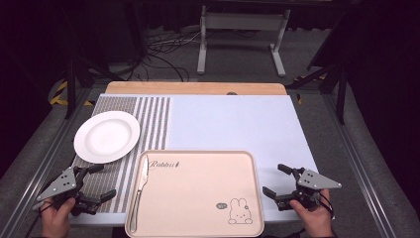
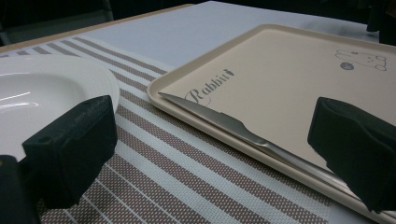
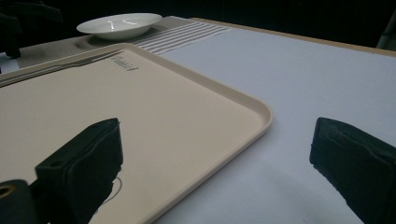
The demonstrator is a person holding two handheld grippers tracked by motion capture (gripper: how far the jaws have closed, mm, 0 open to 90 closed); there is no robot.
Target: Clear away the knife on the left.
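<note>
Both tools, left tool [image 1: 98, 182] and right tool [image 1: 274, 180], wait released beside the tray [image 1: 198, 225]; next likely calls for reaching its knife [image 1: 140, 186].

The knife [image 2: 224, 123] looks like brushed metal with a soft shine, sitting on a smooth matt plastic tray [image 2: 299, 88]. The plate [image 1: 106, 136] is glossy white ceramic, and the striped placemat [image 2: 187, 186] has a rough woven texture. The gripper jaws look like matt black foam.

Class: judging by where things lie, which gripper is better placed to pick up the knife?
Left. The knife lies along the tray's left edge, beside the open left gripper; the right gripper sits across the tray.
</note>
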